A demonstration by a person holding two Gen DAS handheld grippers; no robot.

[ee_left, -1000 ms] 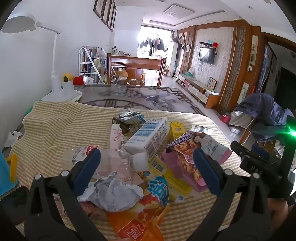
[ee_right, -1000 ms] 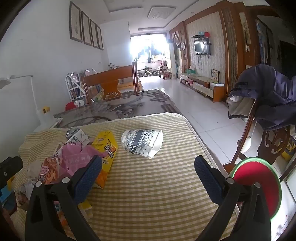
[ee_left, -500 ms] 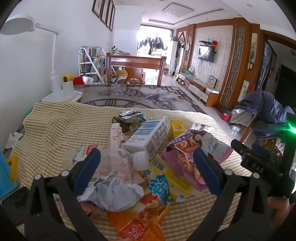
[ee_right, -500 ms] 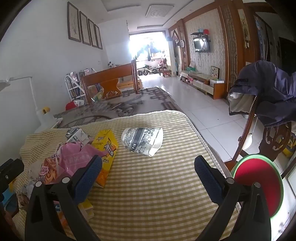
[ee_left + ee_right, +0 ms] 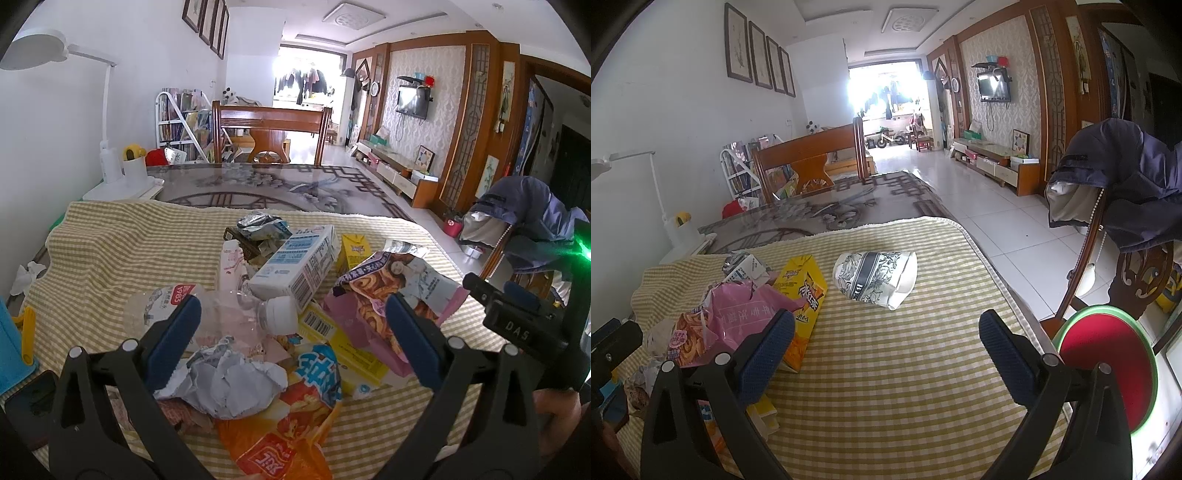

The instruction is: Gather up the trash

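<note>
In the left wrist view, a yellow-and-white checked cloth (image 5: 110, 251) covers the near end of the table, its left half bare out to the rumpled edge at the left of the frame. The trash sits heaped at centre: a crushed clear plastic bottle with a white cap (image 5: 221, 314), a crumpled grey-white paper wad (image 5: 229, 380) at lower centre, an orange snack wrapper (image 5: 288, 435) running to the bottom edge, a white-and-blue milk carton (image 5: 299, 266) lying on its side above them, and a pink snack bag (image 5: 384, 295) at right of centre. The left gripper (image 5: 293, 332) hangs over this heap with its blue-padded fingers spread wide, holding nothing. In the right wrist view the heap crowds the left edge, with the pink bag (image 5: 738, 317) touching a yellow drink carton (image 5: 803, 295). Apart from them, at upper centre, a flattened paper cup with a black-and-white floral print (image 5: 875, 277) lies alone on open cloth. The right gripper (image 5: 886, 339) is also spread wide and empty over bare cloth that reaches to the table's right edge, beyond which stand white floor tiles and a round red stool with a green rim (image 5: 1108, 362) at lower right.
</note>
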